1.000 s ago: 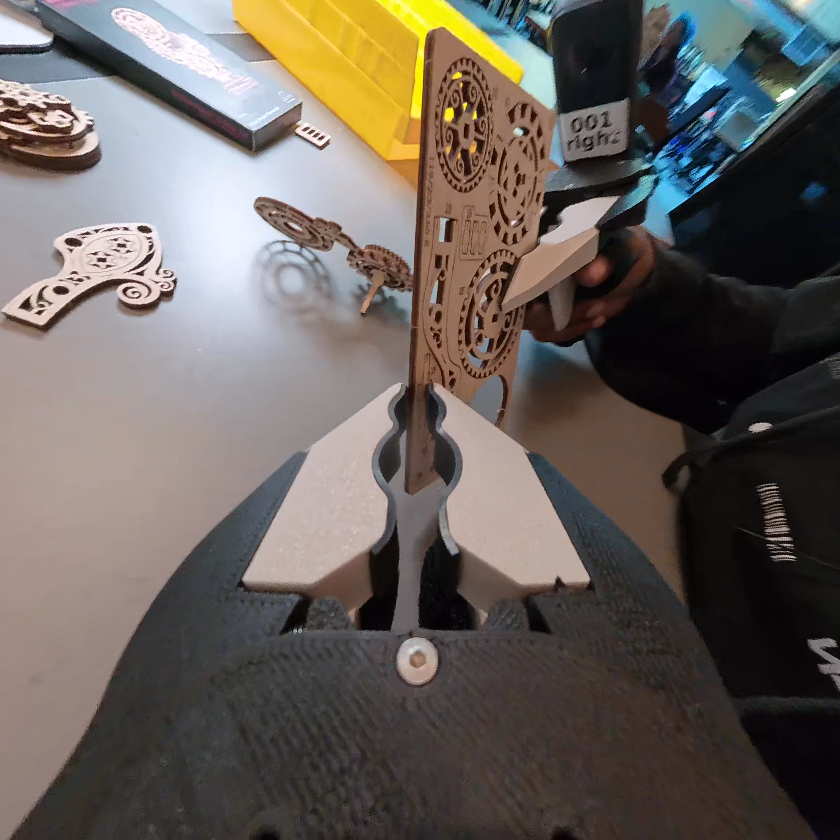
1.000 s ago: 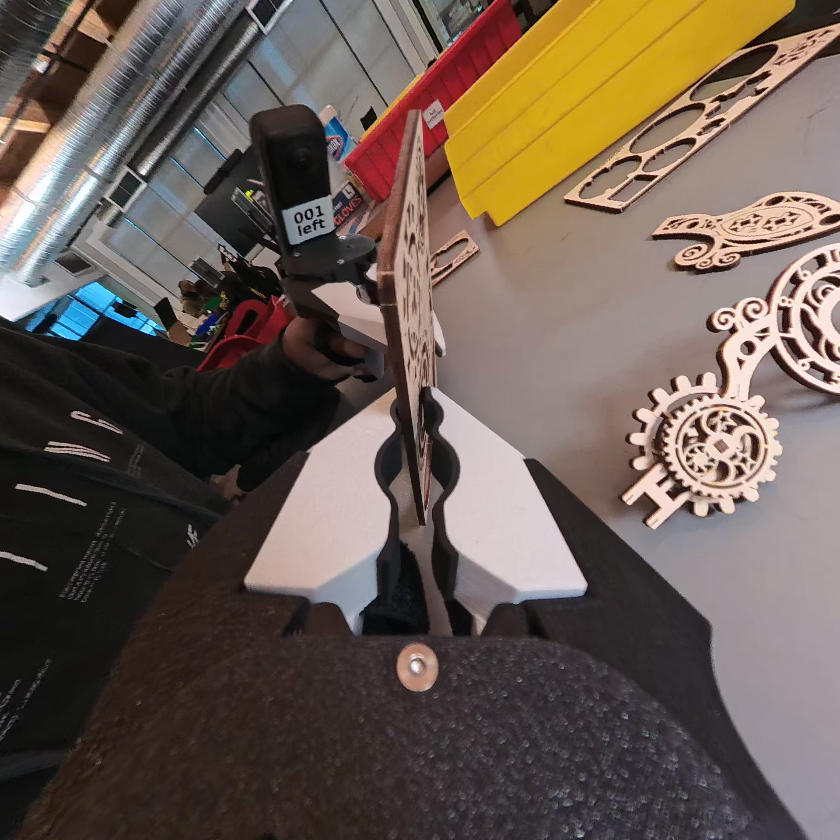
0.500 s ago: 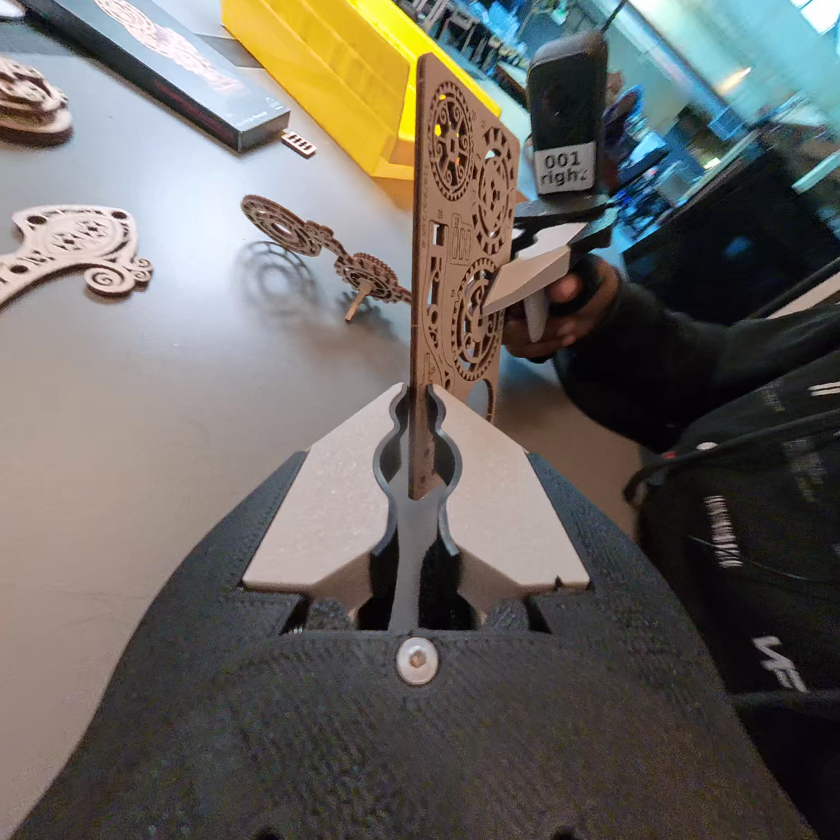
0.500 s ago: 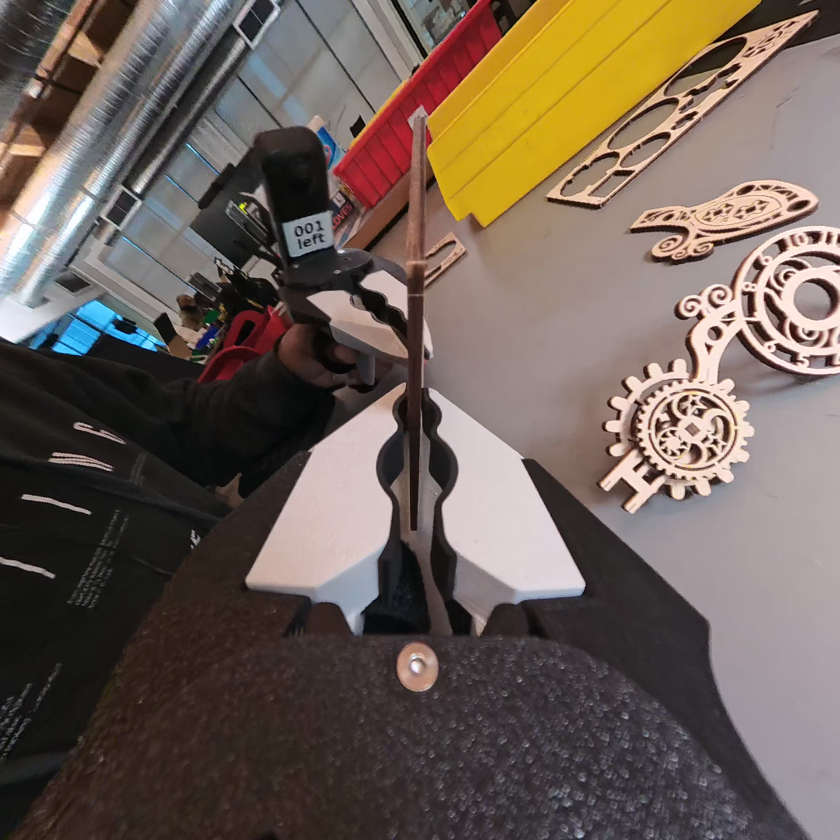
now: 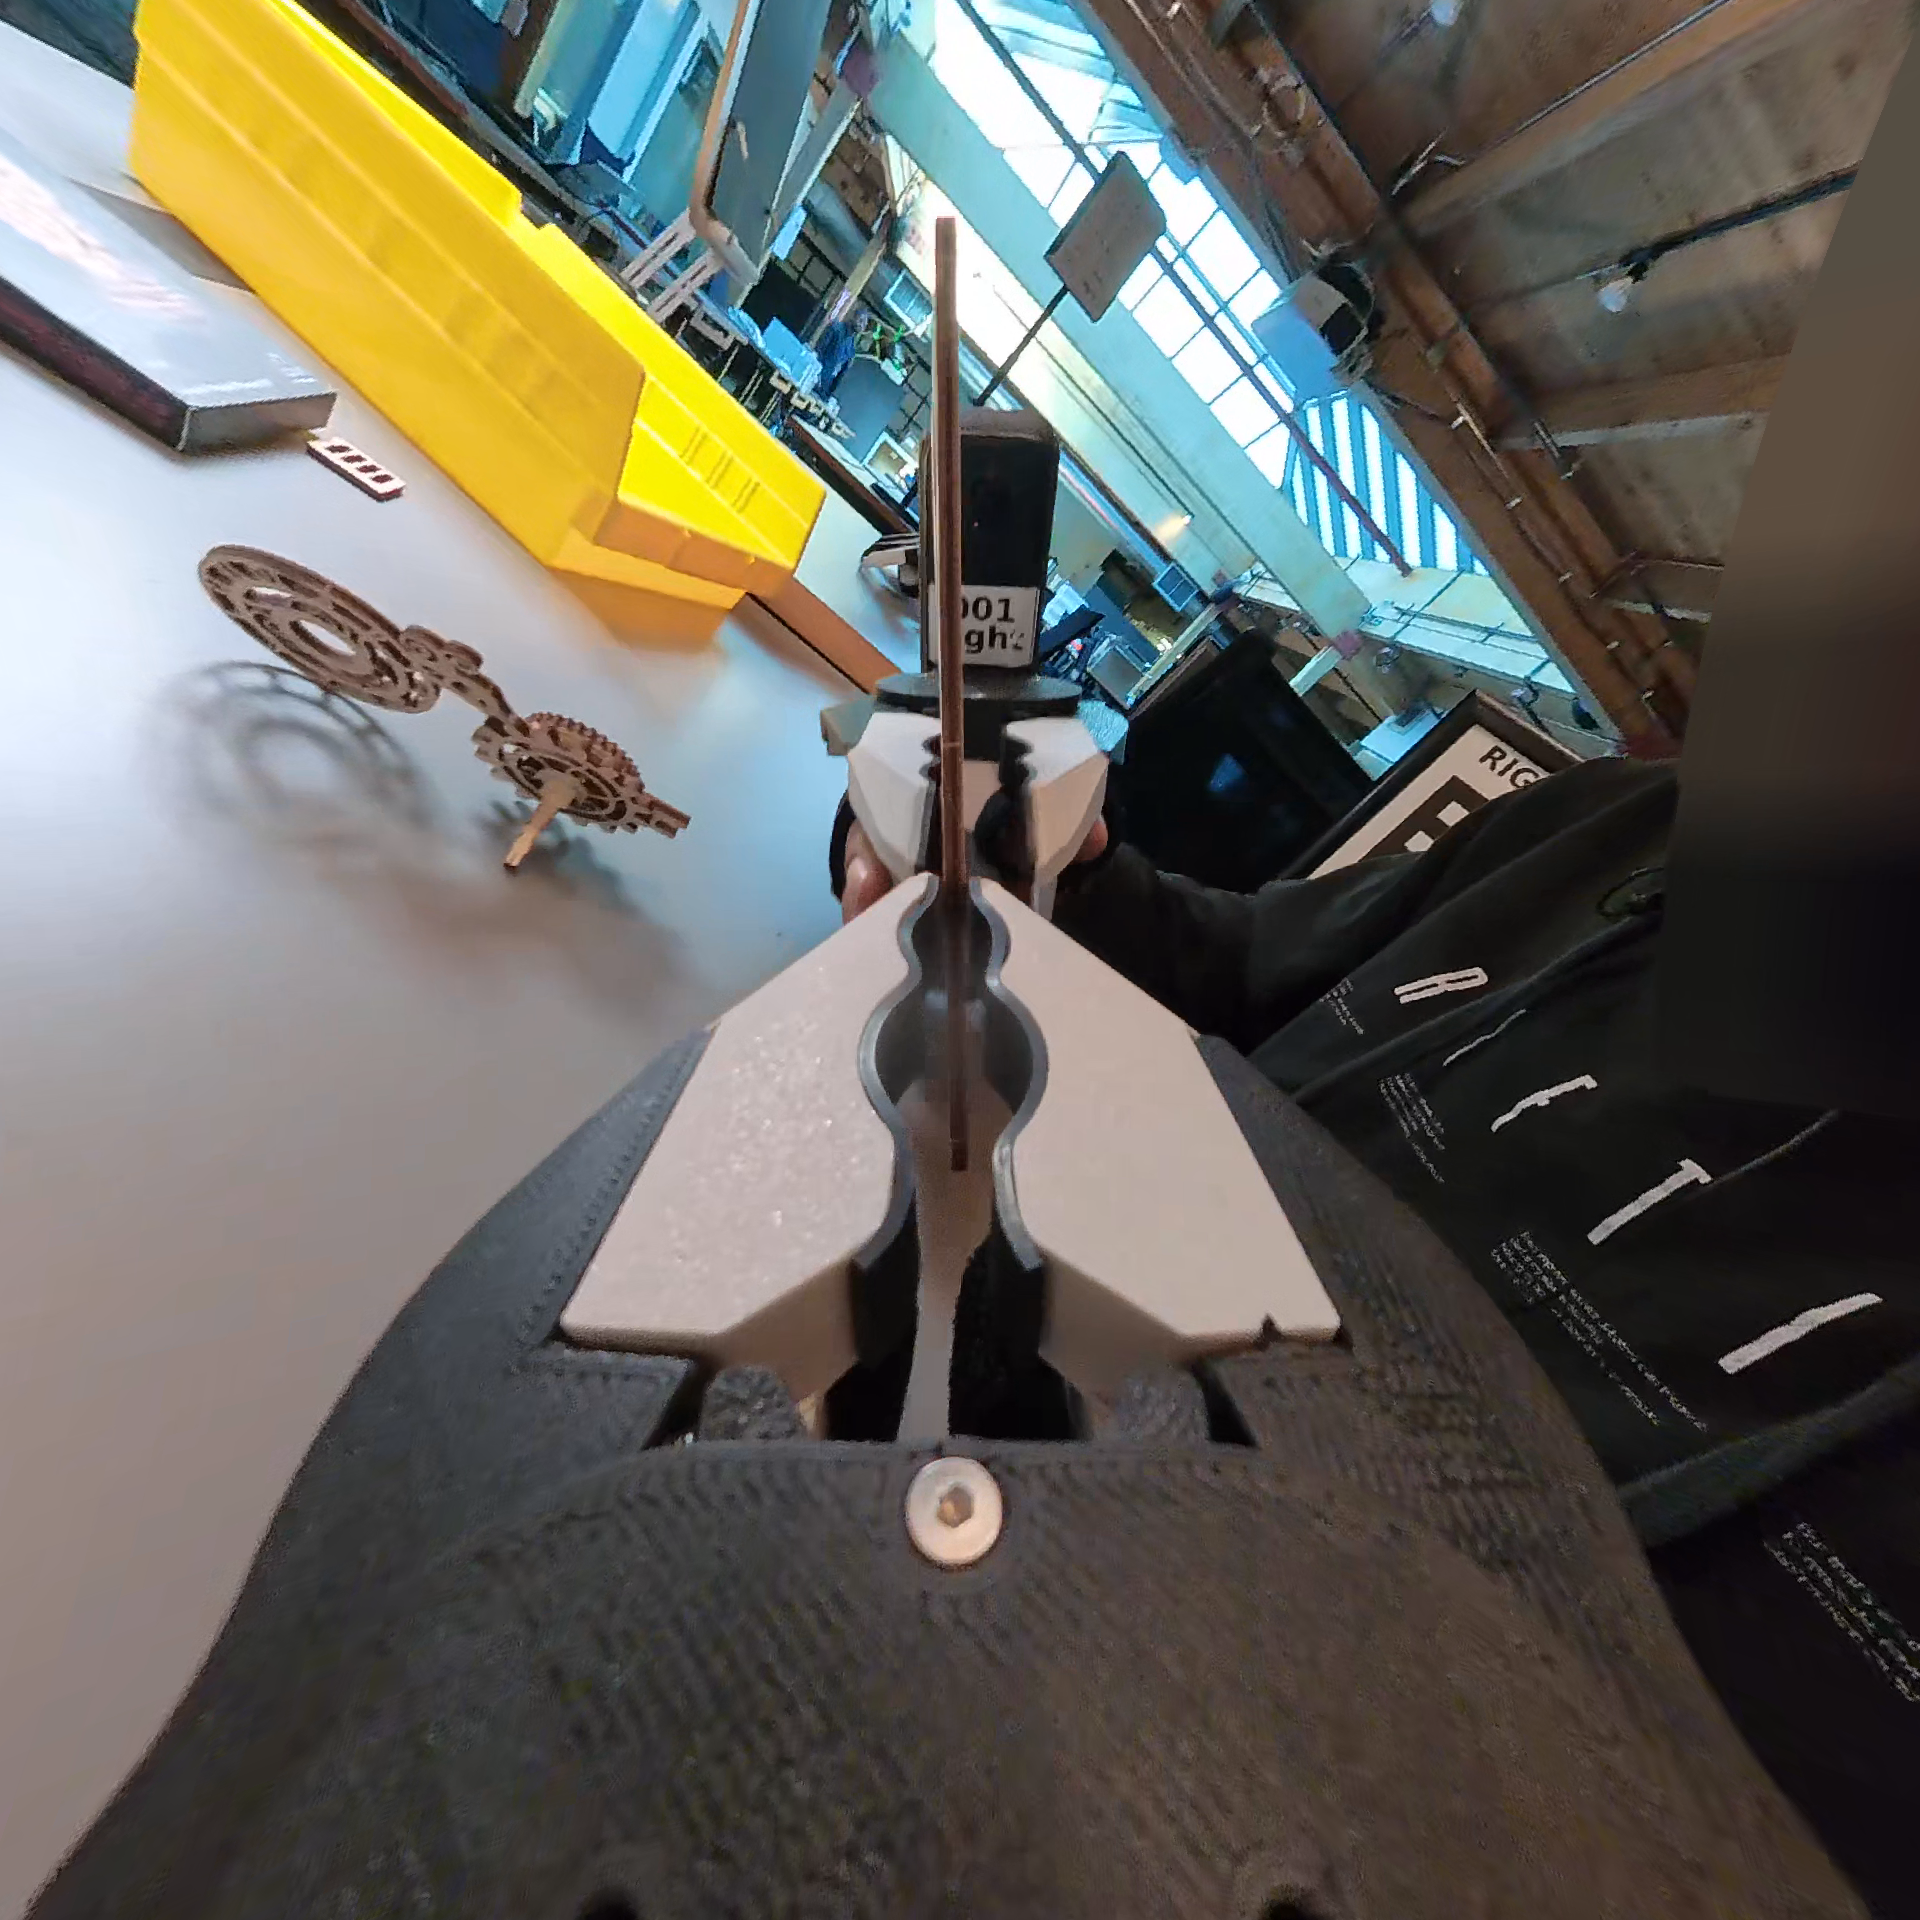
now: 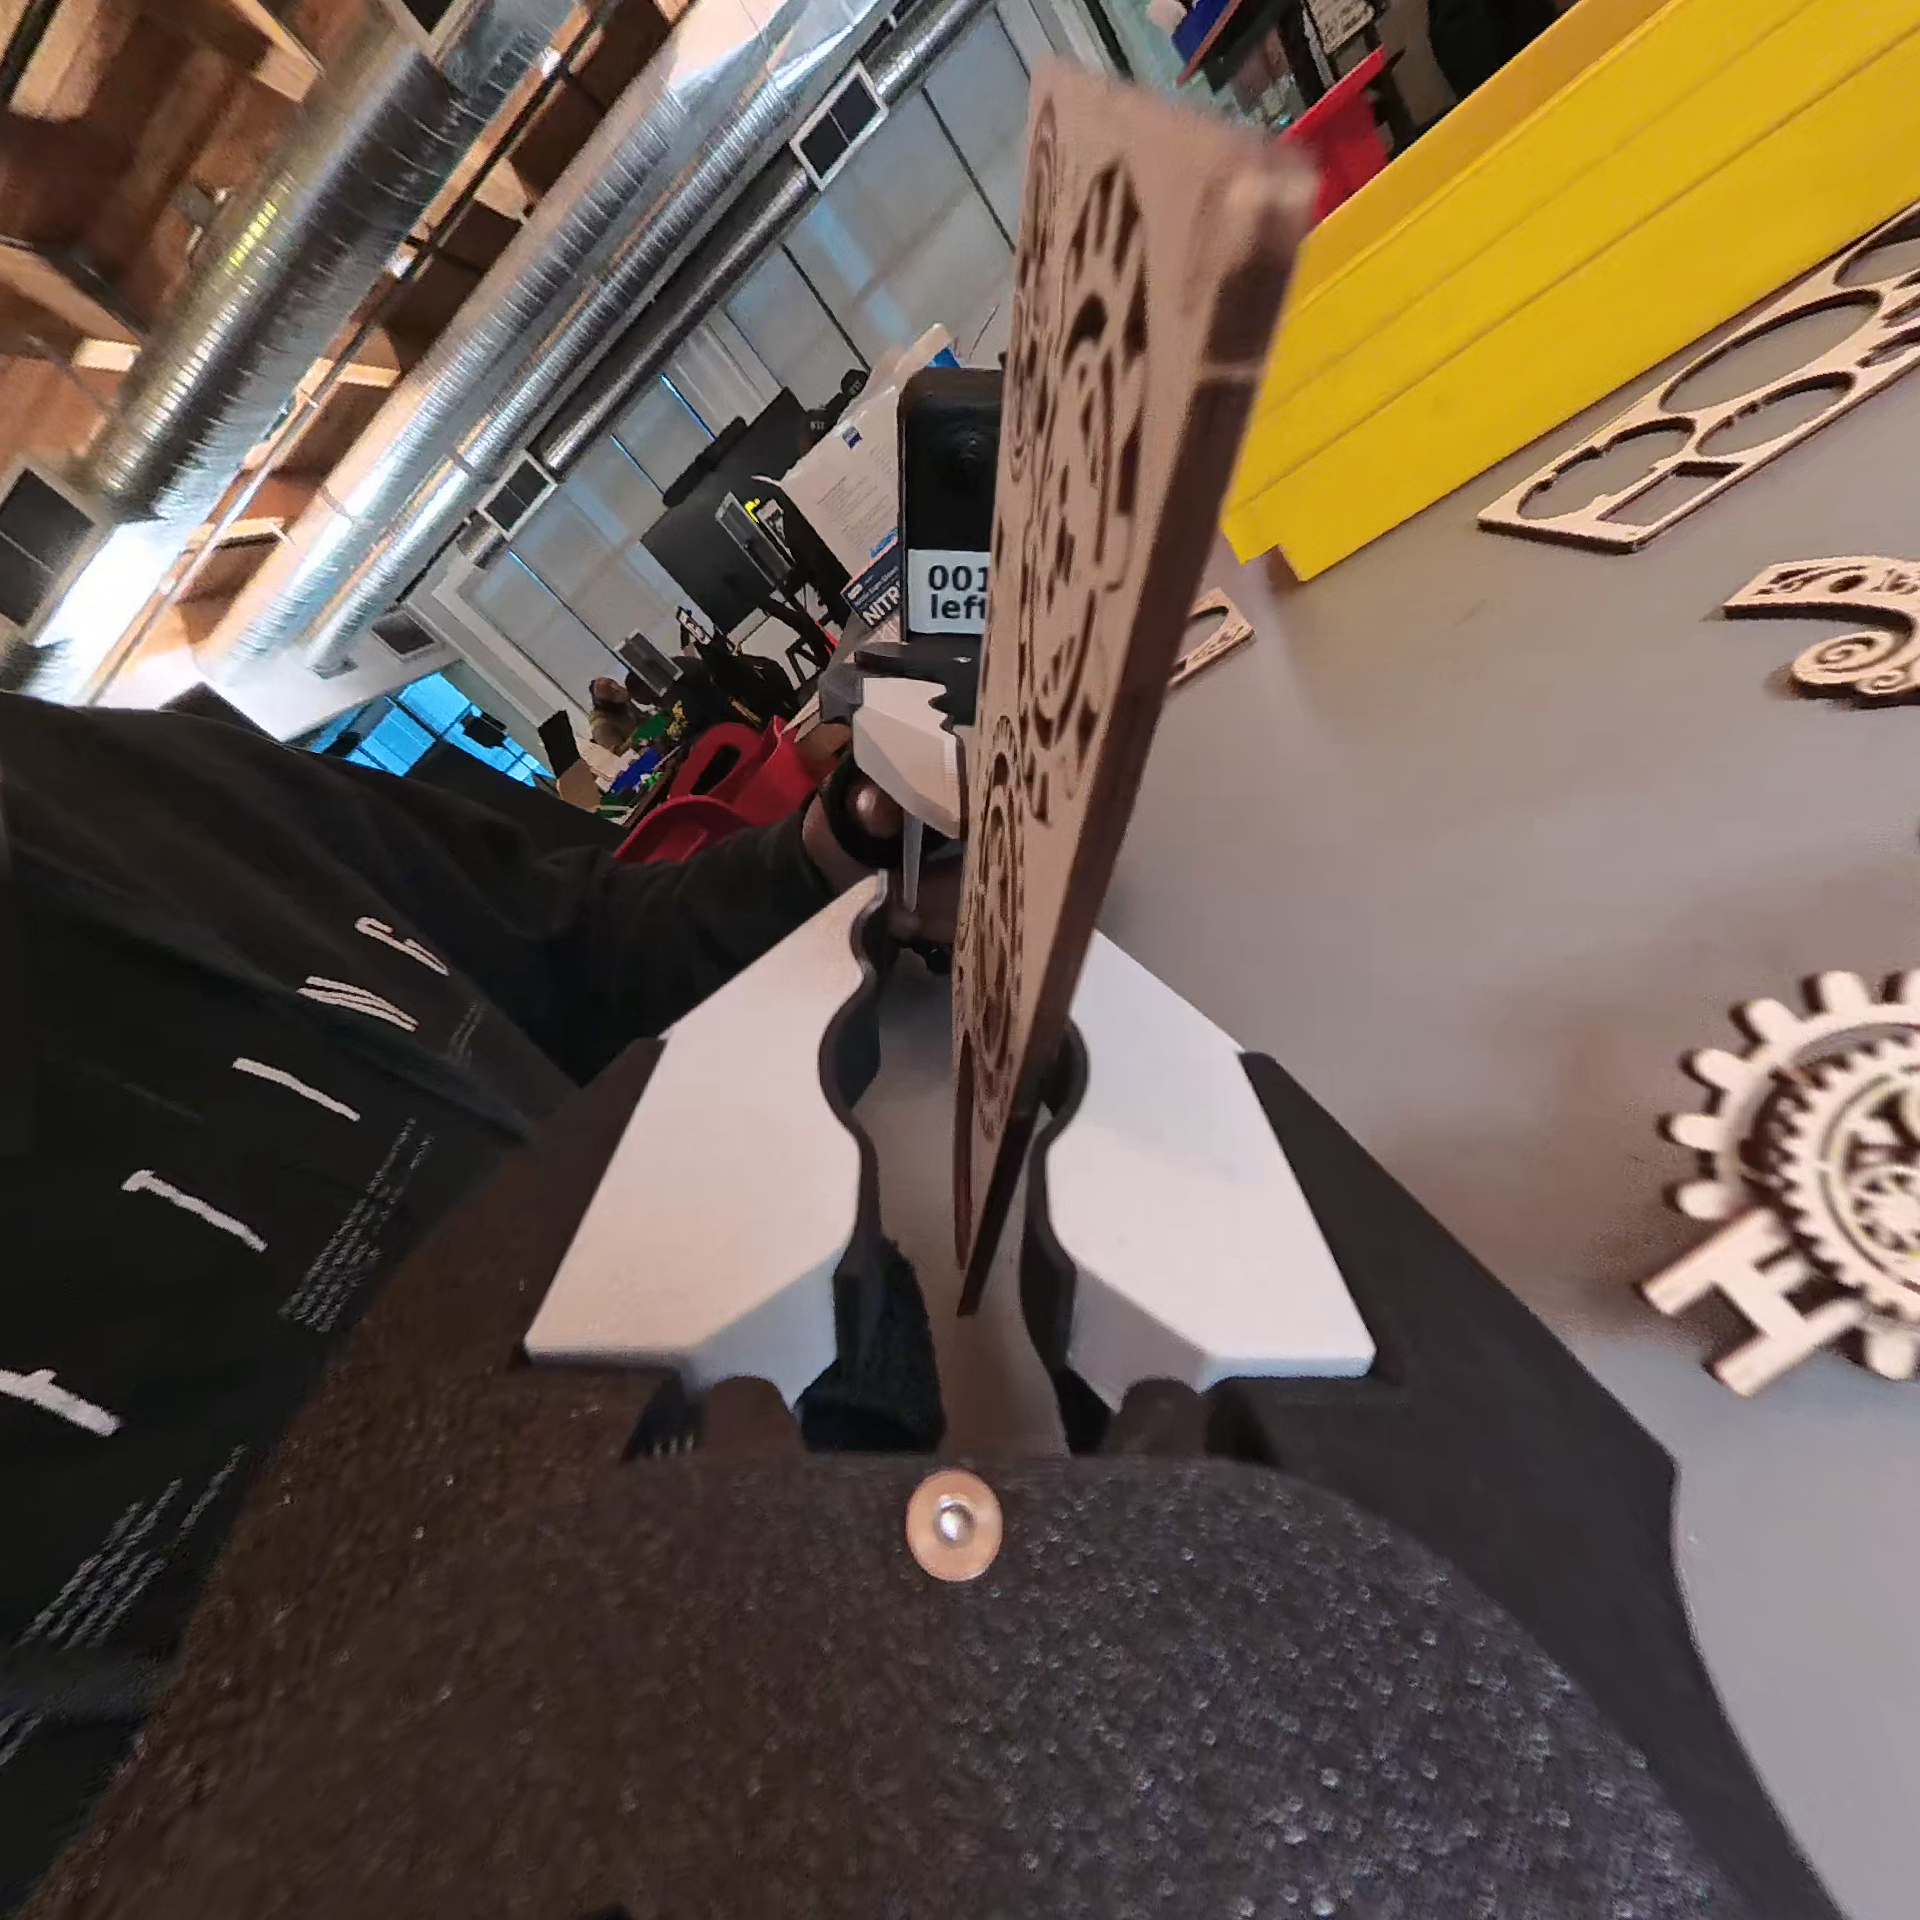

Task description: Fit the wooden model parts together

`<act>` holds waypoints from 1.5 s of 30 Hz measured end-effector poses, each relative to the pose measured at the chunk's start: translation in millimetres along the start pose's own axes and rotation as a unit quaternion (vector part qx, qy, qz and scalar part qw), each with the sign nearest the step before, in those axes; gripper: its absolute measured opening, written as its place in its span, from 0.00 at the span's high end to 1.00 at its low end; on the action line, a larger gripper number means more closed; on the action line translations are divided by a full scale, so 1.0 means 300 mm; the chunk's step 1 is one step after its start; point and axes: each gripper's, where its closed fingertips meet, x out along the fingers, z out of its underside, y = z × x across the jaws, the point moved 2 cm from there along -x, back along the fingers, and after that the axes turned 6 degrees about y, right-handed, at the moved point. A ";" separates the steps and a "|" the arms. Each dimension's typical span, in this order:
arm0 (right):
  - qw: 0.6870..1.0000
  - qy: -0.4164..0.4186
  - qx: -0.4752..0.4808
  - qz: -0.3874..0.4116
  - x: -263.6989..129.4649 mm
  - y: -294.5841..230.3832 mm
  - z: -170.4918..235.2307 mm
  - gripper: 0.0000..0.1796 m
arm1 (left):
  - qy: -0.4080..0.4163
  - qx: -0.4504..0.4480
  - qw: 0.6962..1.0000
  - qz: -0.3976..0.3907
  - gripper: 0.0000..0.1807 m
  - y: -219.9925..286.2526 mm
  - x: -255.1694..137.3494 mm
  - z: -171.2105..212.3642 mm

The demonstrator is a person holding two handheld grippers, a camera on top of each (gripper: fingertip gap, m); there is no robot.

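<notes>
Grey desk (image 5: 260,1039) lies bare beside the left gripper (image 5: 951,904), clamped on the upright sheet (image 5: 948,623); right gripper (image 6: 971,935) gapes around its edge.

Two grippers (image 5: 951,904) (image 6: 961,940), one wooden sheet (image 6: 1081,582), two yellow bins (image 5: 436,301).

1. The desk (image 5: 260,1039) is a smooth grey surface, bare at 9 o'clock in the left wrist view.
2. A stack of yellow bins (image 5: 436,312) sits on it toward 11 o'clock.
3. A flat dark box (image 5: 135,343) lies at 10 o'clock, with a small slotted wooden strip (image 5: 355,476) just beside its near corner.
4. A wooden gear assembly (image 5: 416,675), an openwork ring joined to a toothed wheel, lies nearer, casting a shadow.
5. In the right wrist view, an emptied wooden cut-out sheet (image 6: 1704,416) lies at 2 o'clock beside the bins, and a scrolled wooden piece (image 6: 1849,634) at 3 o'clock.
</notes>
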 end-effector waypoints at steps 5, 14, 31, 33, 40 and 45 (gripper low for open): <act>1.000 -0.010 -0.012 0.005 0.044 0.001 0.037 0.99 | 0.011 -0.007 1.000 0.012 1.00 0.011 0.023 0.007; 0.999 -0.028 0.007 0.028 0.040 0.028 0.055 0.99 | -0.026 0.053 0.997 -0.044 0.99 -0.015 0.023 0.026; 0.988 -0.047 -0.046 0.138 0.044 0.098 0.081 0.99 | -0.104 0.235 0.937 -0.238 0.97 -0.079 0.021 0.048; 0.988 -0.051 -0.049 0.139 0.045 0.099 0.086 0.99 | -0.105 0.228 0.938 -0.238 0.97 -0.081 0.019 0.052; 0.990 -0.050 -0.061 0.114 0.047 0.077 0.075 0.99 | -0.073 0.168 0.969 -0.166 0.97 -0.058 0.016 0.035; 0.994 -0.042 -0.078 0.062 0.048 0.026 0.063 0.99 | -0.047 0.076 0.992 -0.086 0.94 -0.021 0.010 0.027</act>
